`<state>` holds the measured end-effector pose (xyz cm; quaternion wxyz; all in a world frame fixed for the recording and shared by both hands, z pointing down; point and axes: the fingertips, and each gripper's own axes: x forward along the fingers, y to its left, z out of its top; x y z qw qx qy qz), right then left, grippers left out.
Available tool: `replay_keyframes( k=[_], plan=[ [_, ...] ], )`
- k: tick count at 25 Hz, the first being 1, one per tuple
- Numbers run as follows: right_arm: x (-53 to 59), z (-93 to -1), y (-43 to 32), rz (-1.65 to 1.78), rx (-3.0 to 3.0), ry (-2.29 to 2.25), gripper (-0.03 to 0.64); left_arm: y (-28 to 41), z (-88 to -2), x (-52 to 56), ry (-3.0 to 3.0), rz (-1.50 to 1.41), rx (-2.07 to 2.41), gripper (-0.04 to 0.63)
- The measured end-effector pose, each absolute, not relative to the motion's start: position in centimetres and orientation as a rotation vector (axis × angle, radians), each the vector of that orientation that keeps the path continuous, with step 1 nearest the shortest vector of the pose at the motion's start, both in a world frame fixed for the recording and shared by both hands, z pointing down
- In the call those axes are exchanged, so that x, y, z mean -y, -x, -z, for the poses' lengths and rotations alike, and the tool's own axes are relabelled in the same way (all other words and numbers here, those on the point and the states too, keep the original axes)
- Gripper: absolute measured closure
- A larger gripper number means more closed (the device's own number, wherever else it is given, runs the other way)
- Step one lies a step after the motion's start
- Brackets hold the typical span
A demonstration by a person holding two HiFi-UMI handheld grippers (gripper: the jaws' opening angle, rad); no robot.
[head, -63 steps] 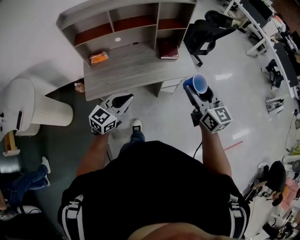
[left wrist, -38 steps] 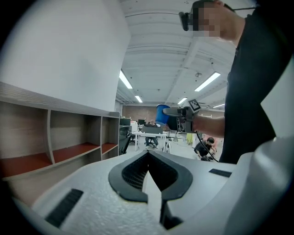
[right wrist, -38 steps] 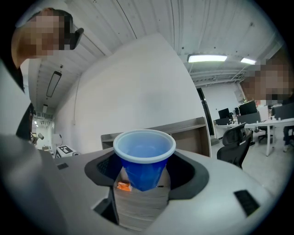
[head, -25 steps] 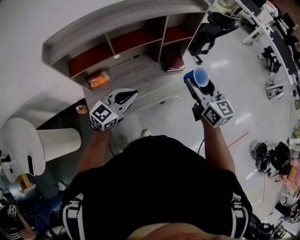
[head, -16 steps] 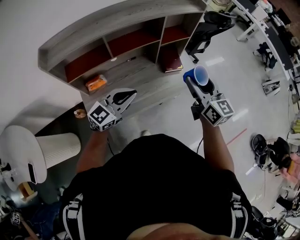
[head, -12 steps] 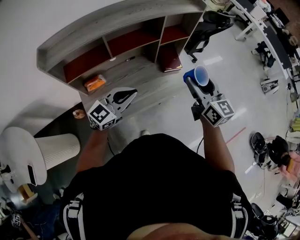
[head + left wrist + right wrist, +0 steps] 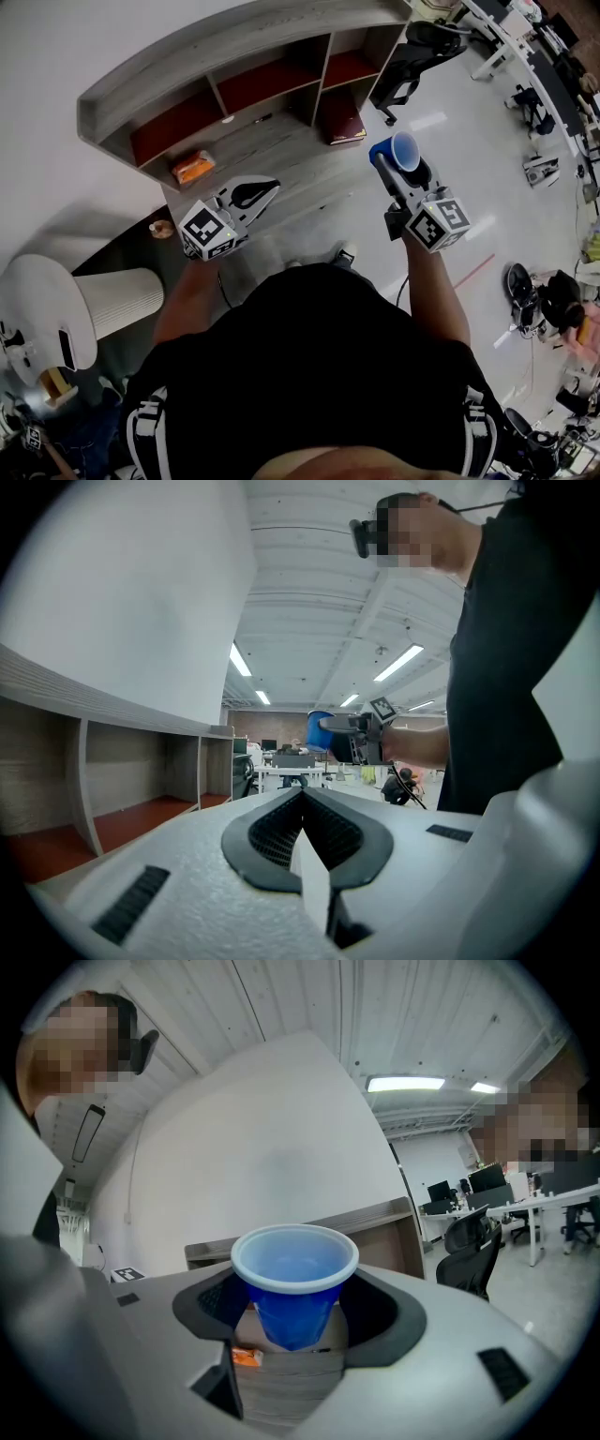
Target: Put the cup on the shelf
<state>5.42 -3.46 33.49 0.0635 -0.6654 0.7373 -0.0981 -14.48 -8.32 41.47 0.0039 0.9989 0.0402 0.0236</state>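
Before shelf (image 7: 234,37), my right gripper (image 7: 296,1324) clasps blue cup (image 7: 294,1274) upright by lower wall; left gripper (image 7: 302,827) closed, empty. Cup looks light, thin, crushable: squeeze gently.

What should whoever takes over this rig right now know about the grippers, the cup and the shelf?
Left gripper: shut, nothing between its jaws.
Right gripper: shut on the blue cup, which is upright and in the air, short of the shelf.
An orange packet lies on the desk surface under the shelf.
Done: cup picked up.
Left: carry it to the shelf, set it down, release.
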Motion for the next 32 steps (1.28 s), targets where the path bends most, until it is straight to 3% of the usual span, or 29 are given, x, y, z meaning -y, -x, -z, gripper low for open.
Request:
replay_keyframes(
  k=[13,32],
  plan=[
    [6.3,-34.8,-8.7,0.335,-2.263,1.925,0.321,12.4,-42.0,9.4,-3.129,-0.119,-0.082,0.578],
    [15.9,-36.6,-19.2,0.429,-2.343,1.747,0.321,2.1,-42.4,14.0,-3.131,-0.224,0.029,0.578]
  ],
)
